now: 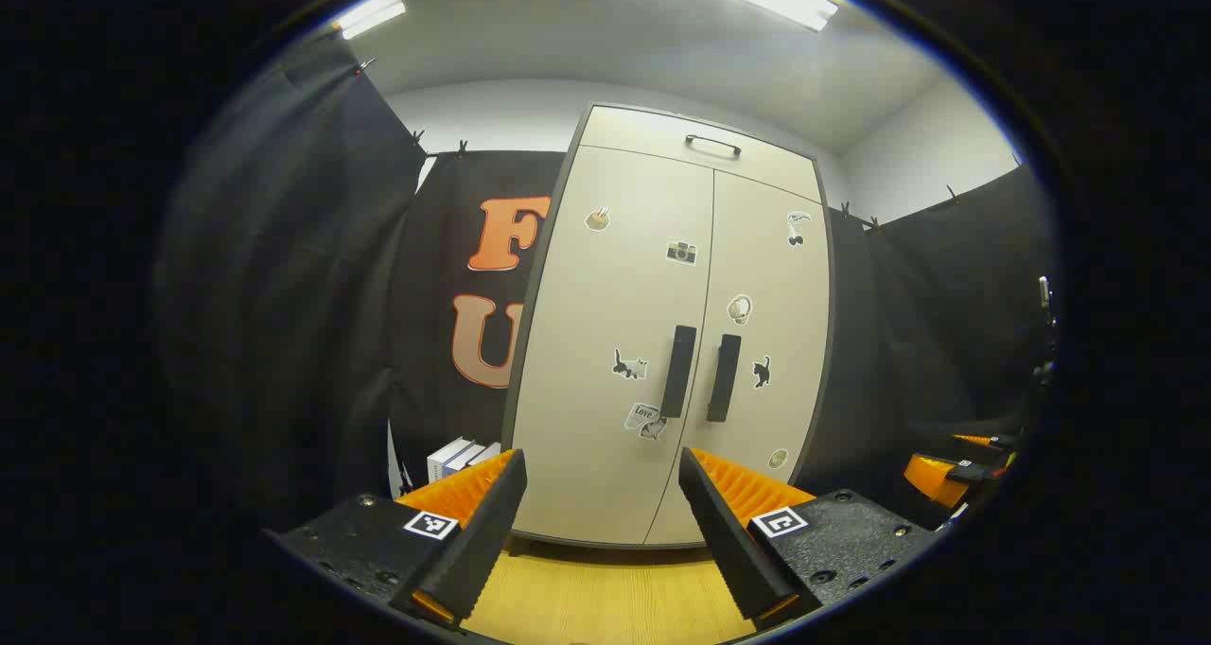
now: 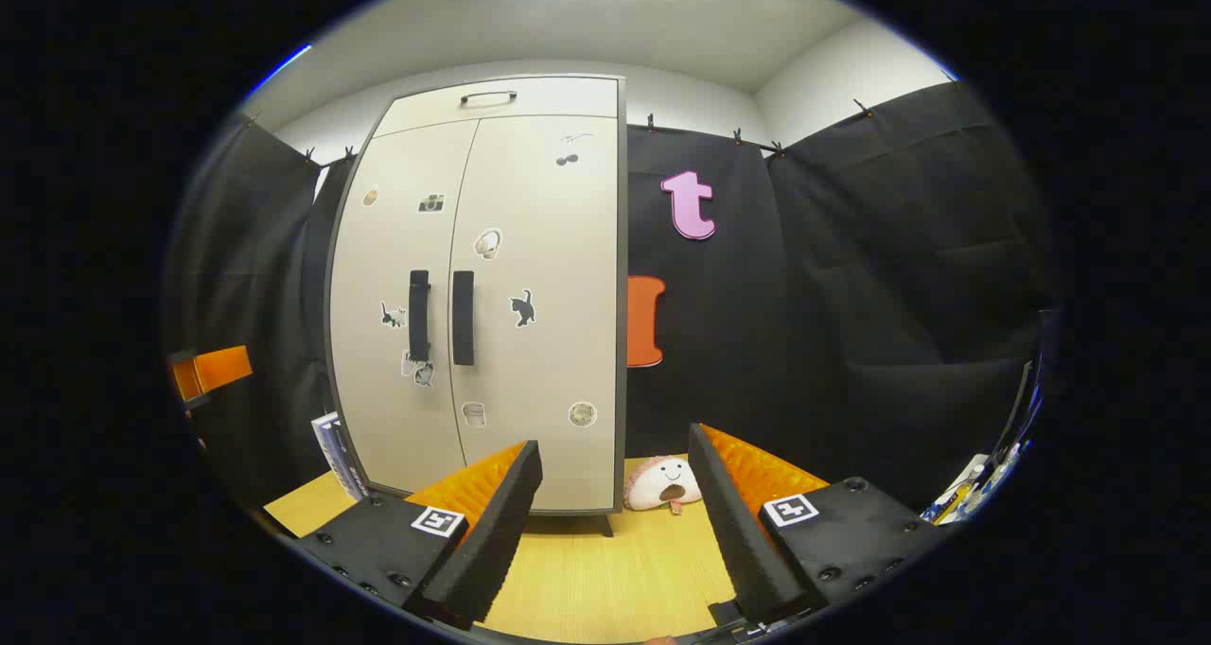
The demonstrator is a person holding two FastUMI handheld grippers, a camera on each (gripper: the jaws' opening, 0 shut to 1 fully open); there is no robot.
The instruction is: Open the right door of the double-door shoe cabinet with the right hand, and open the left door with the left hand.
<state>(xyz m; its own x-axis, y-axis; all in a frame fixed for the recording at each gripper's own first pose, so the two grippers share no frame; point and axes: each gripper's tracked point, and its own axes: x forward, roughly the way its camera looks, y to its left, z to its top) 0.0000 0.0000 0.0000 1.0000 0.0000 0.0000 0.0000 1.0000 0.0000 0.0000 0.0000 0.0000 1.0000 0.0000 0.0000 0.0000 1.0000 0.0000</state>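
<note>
A tall cream double-door shoe cabinet (image 1: 615,342) (image 2: 530,286) stands ahead with both doors closed. Two dark vertical handles sit side by side at the middle seam: the left door handle (image 1: 677,371) (image 2: 418,315) and the right door handle (image 1: 724,377) (image 2: 463,317). Stickers dot both doors. My left gripper (image 1: 602,494) is open, well short of the cabinet, with nothing between its fingers. My right gripper (image 2: 615,489) is open too, pointing toward the cabinet's right edge, also at a distance. In the left gripper view the right gripper (image 1: 956,465) shows at the far right.
A drawer front with a handle (image 1: 712,145) tops the cabinet. Books (image 1: 461,456) (image 2: 333,442) lean at its left foot. A plush toy (image 2: 662,482) lies on the wooden floor (image 2: 587,569) right of the cabinet. Black cloth walls surround the booth.
</note>
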